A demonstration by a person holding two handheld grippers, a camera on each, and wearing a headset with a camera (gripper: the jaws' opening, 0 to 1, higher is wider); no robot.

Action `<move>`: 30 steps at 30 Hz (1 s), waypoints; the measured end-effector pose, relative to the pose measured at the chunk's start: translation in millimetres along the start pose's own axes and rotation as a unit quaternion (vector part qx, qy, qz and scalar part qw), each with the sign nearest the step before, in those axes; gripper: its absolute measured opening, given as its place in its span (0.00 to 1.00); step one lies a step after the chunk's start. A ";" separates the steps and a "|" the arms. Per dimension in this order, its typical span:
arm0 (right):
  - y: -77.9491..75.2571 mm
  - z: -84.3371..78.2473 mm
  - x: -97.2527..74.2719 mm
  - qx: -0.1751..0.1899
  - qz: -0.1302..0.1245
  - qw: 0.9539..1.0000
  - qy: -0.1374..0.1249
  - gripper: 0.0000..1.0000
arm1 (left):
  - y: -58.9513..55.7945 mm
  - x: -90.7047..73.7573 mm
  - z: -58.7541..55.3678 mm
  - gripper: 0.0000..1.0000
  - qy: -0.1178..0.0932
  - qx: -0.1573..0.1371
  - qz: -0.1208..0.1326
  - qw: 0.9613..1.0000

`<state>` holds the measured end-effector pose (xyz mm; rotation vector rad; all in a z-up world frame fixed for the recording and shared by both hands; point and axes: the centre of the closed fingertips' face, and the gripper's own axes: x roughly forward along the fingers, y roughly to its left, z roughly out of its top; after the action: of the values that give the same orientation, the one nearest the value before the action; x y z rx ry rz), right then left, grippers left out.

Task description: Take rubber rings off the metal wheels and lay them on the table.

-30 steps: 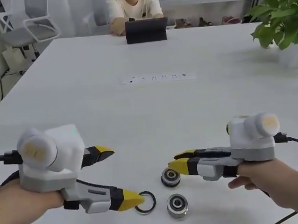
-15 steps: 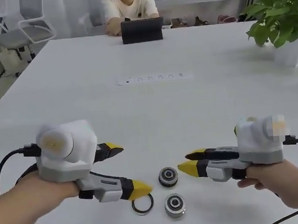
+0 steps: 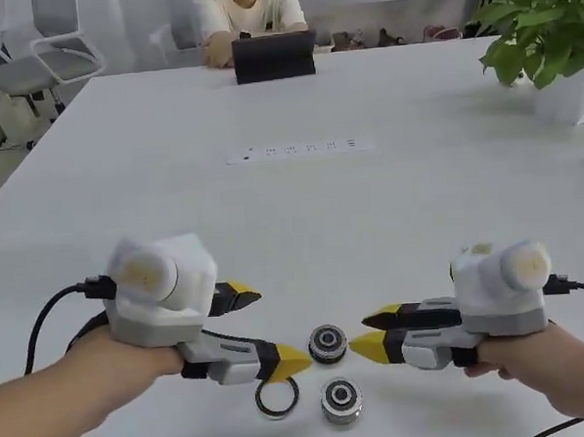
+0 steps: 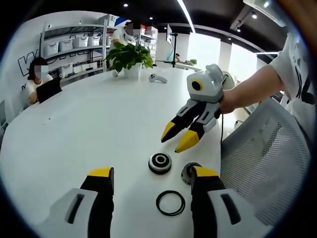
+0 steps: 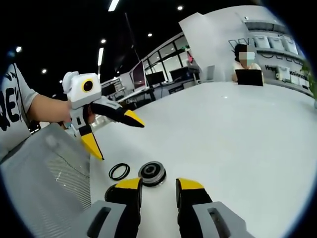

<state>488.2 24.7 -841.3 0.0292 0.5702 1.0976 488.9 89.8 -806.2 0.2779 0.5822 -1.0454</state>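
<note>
Two metal wheels lie near the front edge of the white table [image 3: 301, 208]. The farther wheel [image 3: 327, 342] [image 4: 160, 162] [image 5: 151, 172] carries a black rubber ring and lies between the two grippers. The nearer wheel [image 3: 341, 399] [image 4: 187, 172] shows a silver rim. A loose black rubber ring [image 3: 277, 396] [image 4: 170, 203] [image 5: 119, 171] lies flat beside it. My left gripper [image 3: 273, 327] [image 4: 153, 173] [image 5: 119, 138] is open, its lower tip just left of the ringed wheel. My right gripper [image 3: 362, 334] [image 5: 159, 184] [image 4: 181, 136] is open and empty, its tips close to that wheel's right side.
A row of sockets [image 3: 298, 150] is set into the table's middle. At the far end a person sits behind a dark tablet [image 3: 274, 58]. A potted plant [image 3: 537, 29] stands at the back right. An office chair [image 3: 43, 50] is at the back left.
My left gripper has moved right and up off the loose ring, toward the ringed wheel. The right gripper has sunk slightly and stays beside that wheel. The head camera has tilted.
</note>
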 end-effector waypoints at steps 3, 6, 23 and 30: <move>0.7 -3.4 3.0 -0.005 0.002 1.000 0.006 0.24 | -2.2 4.2 -1.0 0.57 0.003 -0.001 -0.006 1.000; 1.4 -6.6 5.9 -0.012 0.004 1.000 0.011 0.23 | -3.6 7.9 -1.1 0.54 0.004 0.000 -0.010 1.000; 6.8 -11.3 16.0 -0.044 0.011 0.999 0.026 0.18 | -11.8 28.7 -5.3 0.42 0.021 0.000 -0.034 0.999; 7.3 -13.0 18.5 -0.054 0.009 0.998 0.031 0.16 | -14.2 35.9 -3.2 0.39 0.022 0.003 -0.039 0.999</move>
<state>482.4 40.5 -858.0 -0.0936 0.5657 1.1485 488.7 58.2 -828.7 0.2866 0.6334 -1.1188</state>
